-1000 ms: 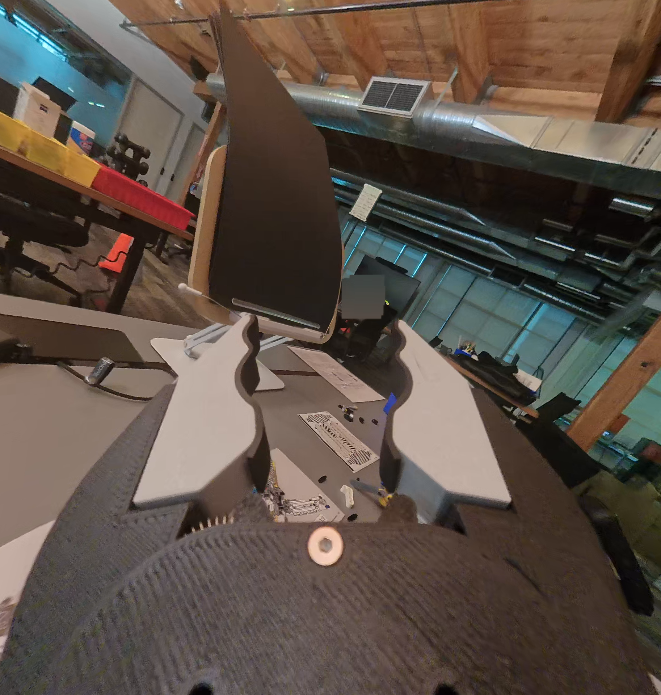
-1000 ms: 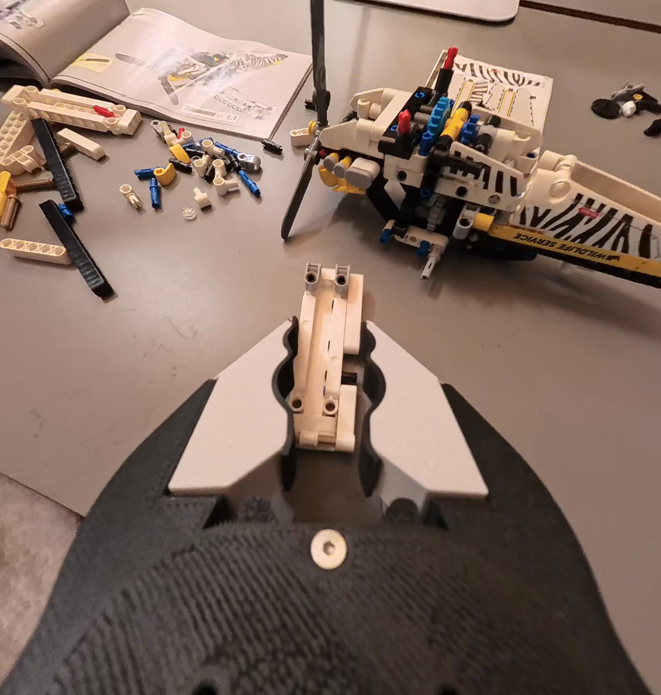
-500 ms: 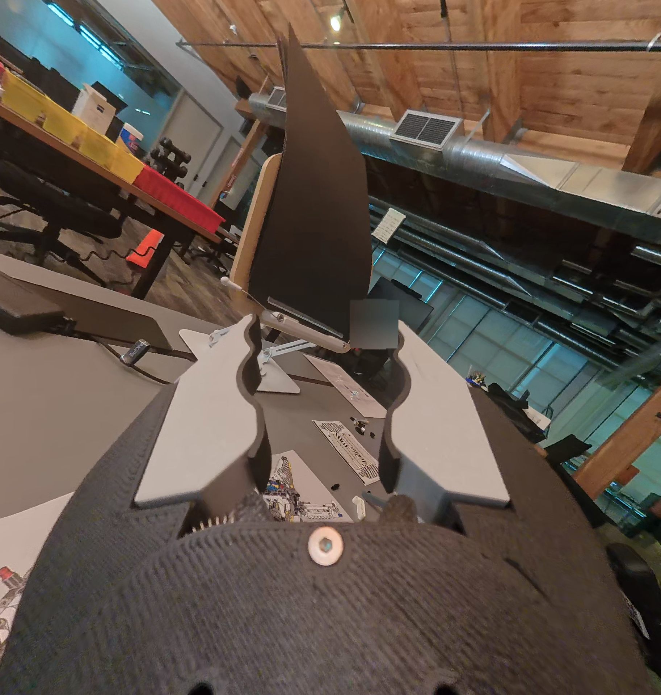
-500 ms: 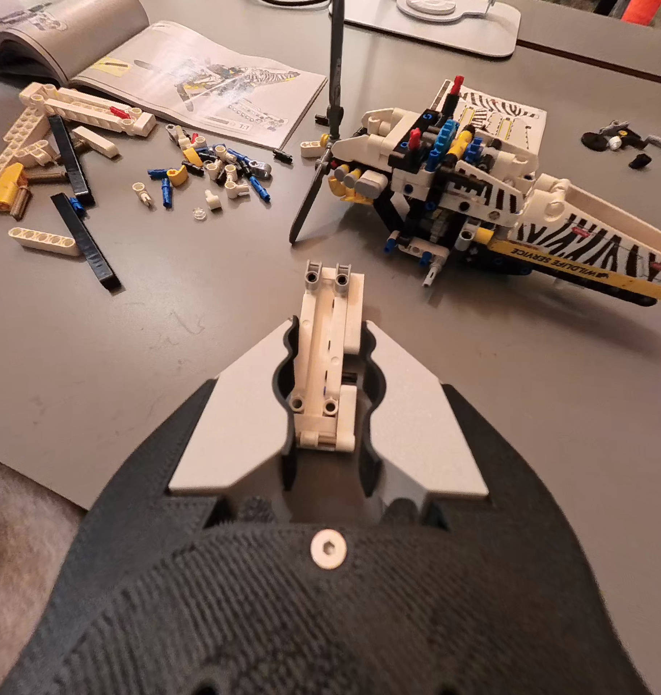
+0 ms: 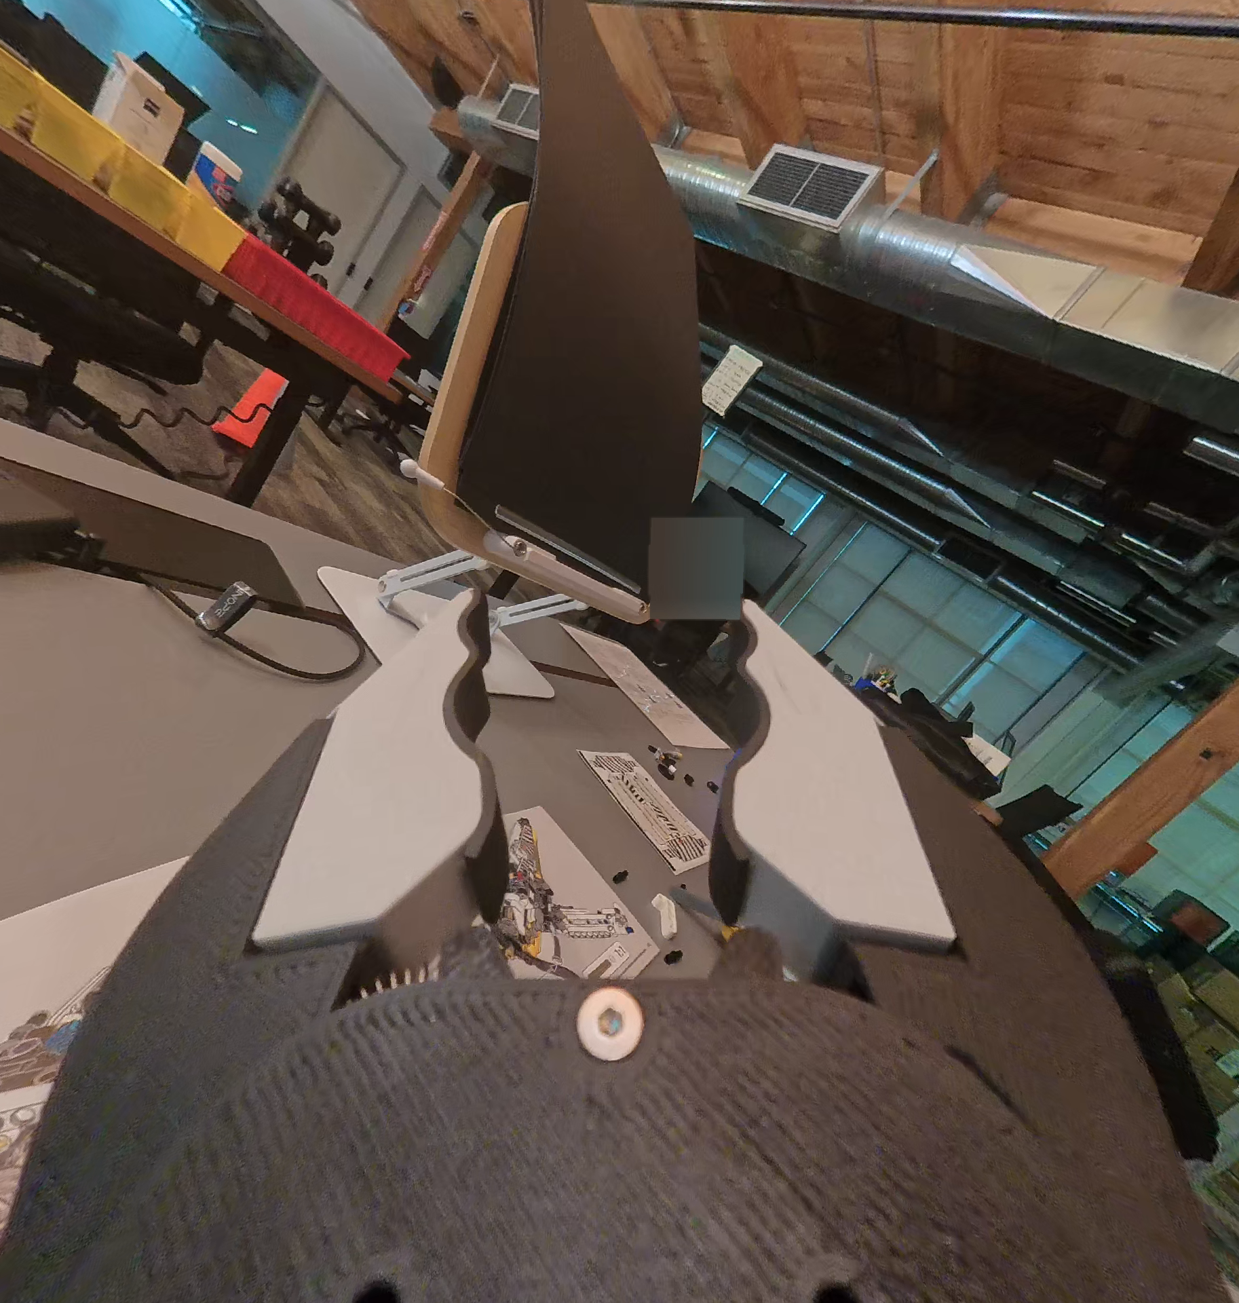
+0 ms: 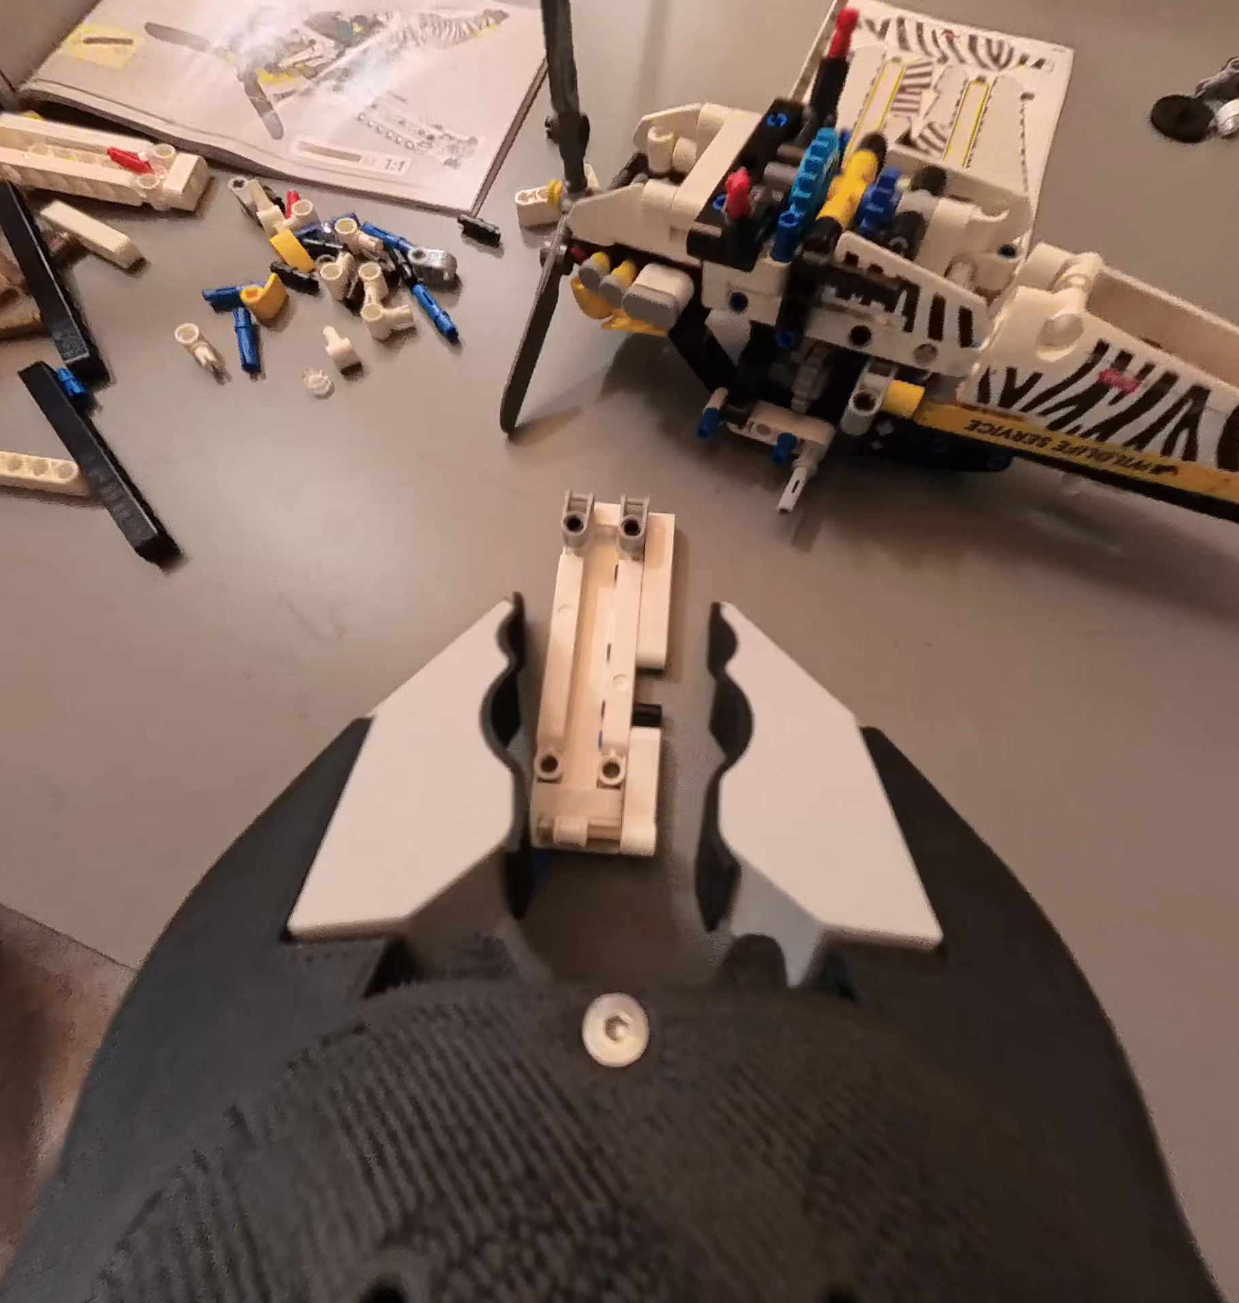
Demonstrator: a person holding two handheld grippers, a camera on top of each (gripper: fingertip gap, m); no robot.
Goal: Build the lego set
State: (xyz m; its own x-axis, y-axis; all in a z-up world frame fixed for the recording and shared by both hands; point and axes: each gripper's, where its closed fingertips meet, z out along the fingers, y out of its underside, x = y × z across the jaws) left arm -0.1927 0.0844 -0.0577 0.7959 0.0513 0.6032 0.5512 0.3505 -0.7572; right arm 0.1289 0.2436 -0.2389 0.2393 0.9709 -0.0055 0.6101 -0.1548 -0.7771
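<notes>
Right claw (image 6: 613, 620) has spread since a second ago, letting go of white subassembly (image 6: 602, 677), which lies between its fingers, touching neither. Plane (image 6: 849, 282) sits ahead-right on tabletop (image 6: 285, 634), loose parts (image 6: 327, 282) ahead-left. Left claw (image 5: 609, 627) gapes, empty, pointing up over manual (image 5: 567, 909).

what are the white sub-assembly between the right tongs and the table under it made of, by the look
White sub-assembly: likely hard moulded plastic, smooth with slight sheen, crisp pin holes and edges. Table: matte grey surface, maybe laminate, with faint scuffs and soft shadows; its core cannot be told.
</notes>
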